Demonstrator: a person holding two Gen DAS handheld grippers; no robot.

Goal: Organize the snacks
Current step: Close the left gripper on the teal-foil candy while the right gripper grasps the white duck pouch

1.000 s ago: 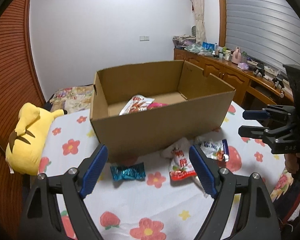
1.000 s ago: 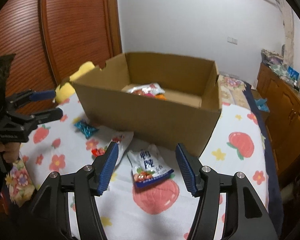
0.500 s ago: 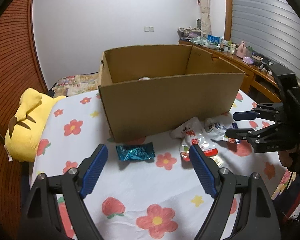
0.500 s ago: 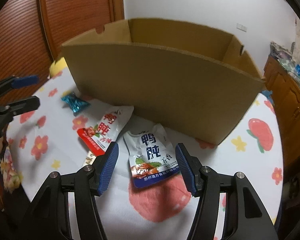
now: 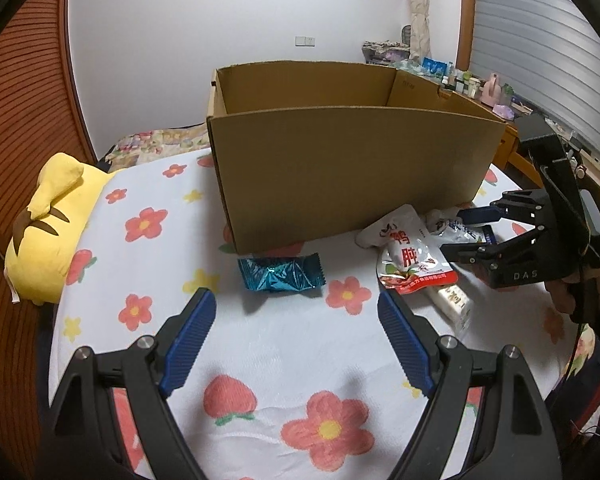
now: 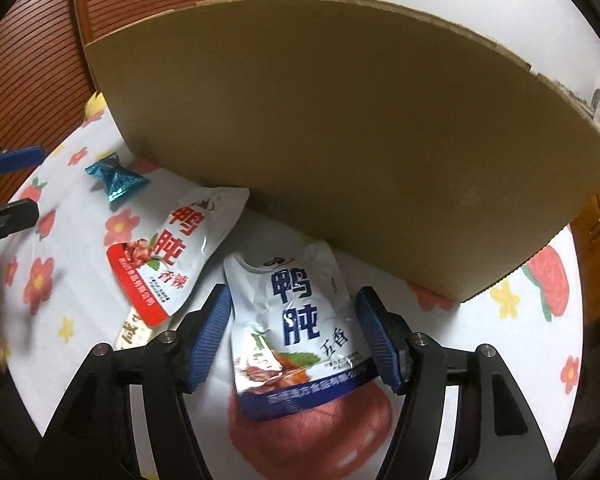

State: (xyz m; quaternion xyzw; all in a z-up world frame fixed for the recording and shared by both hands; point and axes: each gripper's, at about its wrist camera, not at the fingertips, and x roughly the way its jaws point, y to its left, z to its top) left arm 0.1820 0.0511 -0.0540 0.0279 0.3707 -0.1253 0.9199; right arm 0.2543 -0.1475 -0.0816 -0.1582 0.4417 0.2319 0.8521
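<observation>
**Two tongs over snacks at the foot of the box**

My right tongs (image 6: 294, 336) point down at the blue-trimmed pouch (image 6: 298, 332), which lies flat on the flowered sheet (image 5: 292, 344) just in front of the box (image 5: 352, 176). The jaws have just been opening; they stand spread, one blue pad on each side of the pouch, and neither pad presses on it. To its left lies the red-trimmed pouch (image 6: 176, 256), its top corner close to the box's near wall, with a pale bar (image 6: 134, 334) poking out from under its near end. Farther left sits the teal candy (image 5: 281, 275), apart from both pouches. My left tongs (image 5: 296, 334) hang spread and empty above the sheet, the candy just beyond their tips. From this side the box's inside floor is hidden. A yellow plush (image 5: 50, 228) lies at the far left edge of the bed.
</observation>
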